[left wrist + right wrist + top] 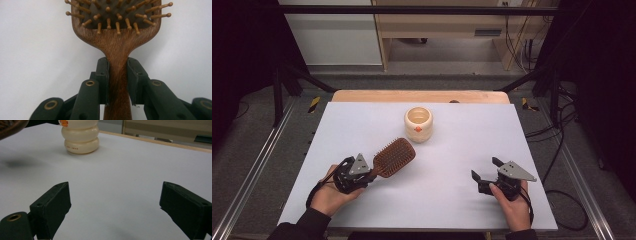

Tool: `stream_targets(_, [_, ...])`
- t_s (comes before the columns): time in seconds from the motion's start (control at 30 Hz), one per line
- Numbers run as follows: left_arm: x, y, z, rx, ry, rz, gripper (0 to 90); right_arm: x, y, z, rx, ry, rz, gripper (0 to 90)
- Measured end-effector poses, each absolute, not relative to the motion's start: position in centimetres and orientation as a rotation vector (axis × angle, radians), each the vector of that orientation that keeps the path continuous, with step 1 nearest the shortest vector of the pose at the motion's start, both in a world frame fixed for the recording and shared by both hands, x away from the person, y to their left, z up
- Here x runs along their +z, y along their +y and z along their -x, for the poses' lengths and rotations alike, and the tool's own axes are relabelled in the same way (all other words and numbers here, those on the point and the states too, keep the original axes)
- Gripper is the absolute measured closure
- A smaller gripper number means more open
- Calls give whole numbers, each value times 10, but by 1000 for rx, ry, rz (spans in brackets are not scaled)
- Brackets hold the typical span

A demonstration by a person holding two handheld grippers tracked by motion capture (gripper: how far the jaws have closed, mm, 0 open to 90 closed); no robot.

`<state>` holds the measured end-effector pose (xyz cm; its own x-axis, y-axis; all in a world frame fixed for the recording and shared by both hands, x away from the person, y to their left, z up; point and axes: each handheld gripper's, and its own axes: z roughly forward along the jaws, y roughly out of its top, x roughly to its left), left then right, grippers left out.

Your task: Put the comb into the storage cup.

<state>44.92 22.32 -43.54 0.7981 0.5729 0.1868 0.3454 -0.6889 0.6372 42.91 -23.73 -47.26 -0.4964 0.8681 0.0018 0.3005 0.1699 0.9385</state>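
The left claw [371, 173] is clenching the wooden handle of a brush [394, 156], its 2 jaws pressing either side of the neck, bristles facing up, the head pointing toward the cup [418, 124]. The cream cup is standing upright at the middle of the table [462, 150], just beyond the brush. The right claw [484, 172] is resting released, jaws spread wide over bare table.
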Motion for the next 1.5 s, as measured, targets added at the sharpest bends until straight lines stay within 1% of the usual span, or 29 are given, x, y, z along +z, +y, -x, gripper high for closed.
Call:
stream_targets(0.33, [-439,218,-449,589,678,-2282,728,-472,-236,-429,1332,1886,-1096,109])
stream_targets(0.57, [-449,218,-450,607,679,-2219,729,-465,-231,-428,1401,1860,-1093,121])
stream_targets(0.73, [-454,219,-450,621,680,-2210,729,-463,-215,-425,1423,1903,-1083,119])
stream_targets(0.93, [-456,218,-446,603,692,-2160,729,-460,-194,-423,1444,1928,-1052,115])
stream_targets(1.23, [-457,222,-441,604,708,-2096,729,-440,-174,-435,1505,1946,-1030,108])
stream_targets(1.5, [-455,225,-439,617,705,-2048,728,-437,-149,-445,1533,2005,-1032,123])
